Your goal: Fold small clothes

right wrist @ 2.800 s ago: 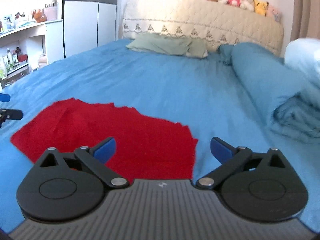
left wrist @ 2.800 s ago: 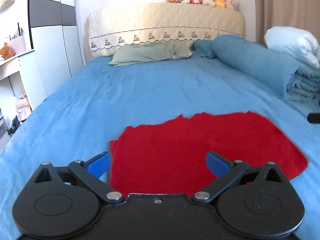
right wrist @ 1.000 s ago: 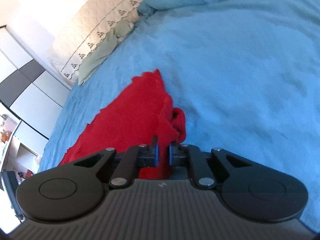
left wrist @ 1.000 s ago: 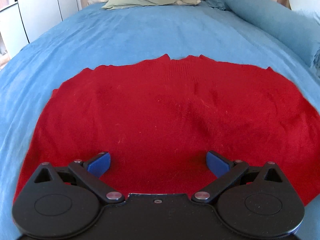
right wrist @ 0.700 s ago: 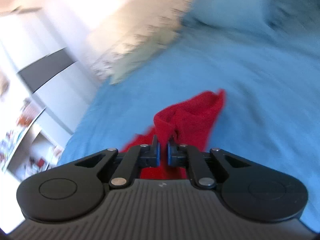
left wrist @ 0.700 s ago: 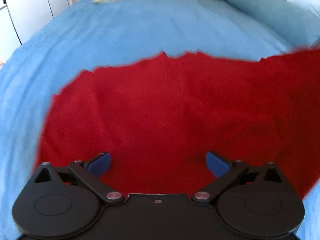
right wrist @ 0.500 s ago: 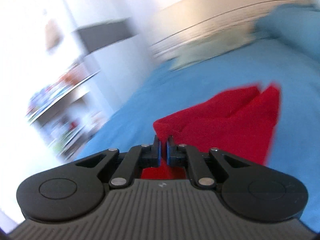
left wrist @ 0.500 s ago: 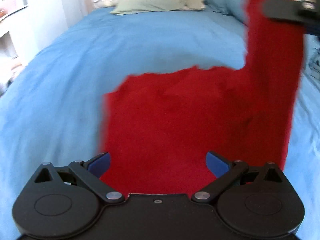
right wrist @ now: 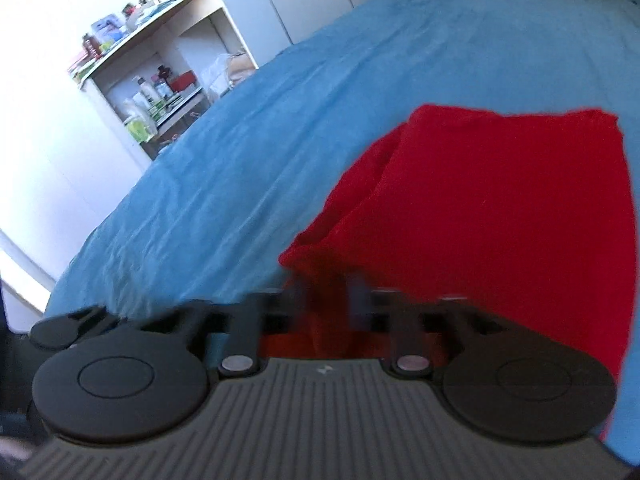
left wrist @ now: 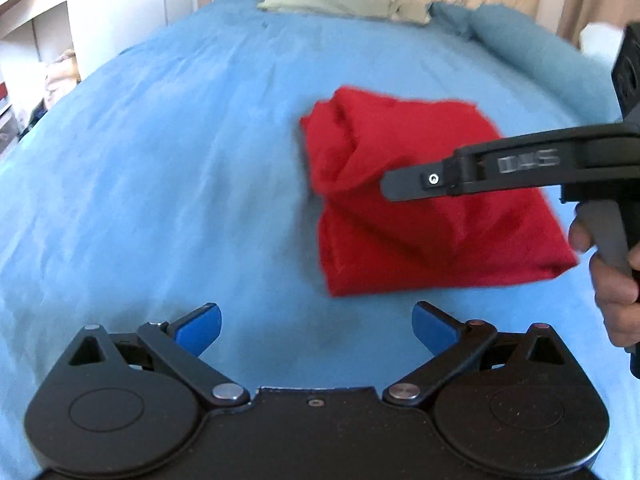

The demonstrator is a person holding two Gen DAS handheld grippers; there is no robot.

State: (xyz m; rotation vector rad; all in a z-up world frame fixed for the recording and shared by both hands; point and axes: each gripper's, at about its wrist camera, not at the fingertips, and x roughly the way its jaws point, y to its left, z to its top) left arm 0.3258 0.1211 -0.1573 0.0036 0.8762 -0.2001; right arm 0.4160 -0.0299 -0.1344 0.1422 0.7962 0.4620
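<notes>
The left gripper (left wrist: 316, 330) is held spread above bare blue bedsheet (left wrist: 160, 184). At one o'clock, the folded red garment (left wrist: 420, 240) lies, its left edge bunched, pinched there by the right gripper (right wrist: 324, 300). Open sheet extends toward the green pillow (left wrist: 344, 0).
</notes>
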